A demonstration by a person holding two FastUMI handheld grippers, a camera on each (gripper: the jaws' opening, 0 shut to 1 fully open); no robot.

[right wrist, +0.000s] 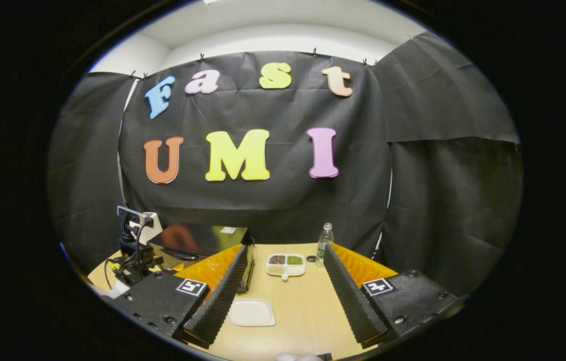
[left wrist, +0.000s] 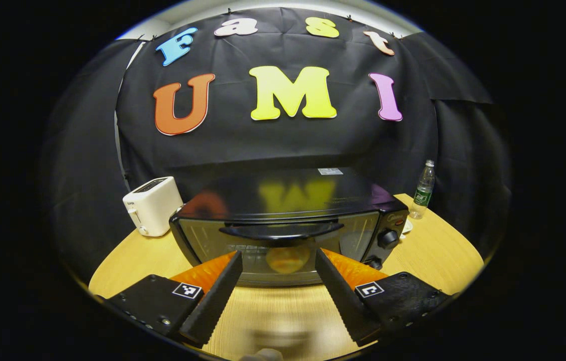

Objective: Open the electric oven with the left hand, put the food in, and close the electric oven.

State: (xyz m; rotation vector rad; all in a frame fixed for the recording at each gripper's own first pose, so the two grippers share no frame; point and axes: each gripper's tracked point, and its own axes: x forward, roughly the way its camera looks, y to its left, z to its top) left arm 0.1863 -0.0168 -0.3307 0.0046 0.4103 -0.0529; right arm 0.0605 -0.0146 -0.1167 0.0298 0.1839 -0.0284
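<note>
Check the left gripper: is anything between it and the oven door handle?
Nothing visible. The left gripper is open and faces the oven head-on; between its fingers and the handle lies bare table. The toaster stands off to the side.

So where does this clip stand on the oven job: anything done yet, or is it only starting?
Nothing looks done: the oven door is shut, with something round and yellowish behind its glass. In hand: the left gripper is open, empty and lined up with the door handle, apart from it. The right gripper is open over a bare white plate. Left: open, load, close.
</note>
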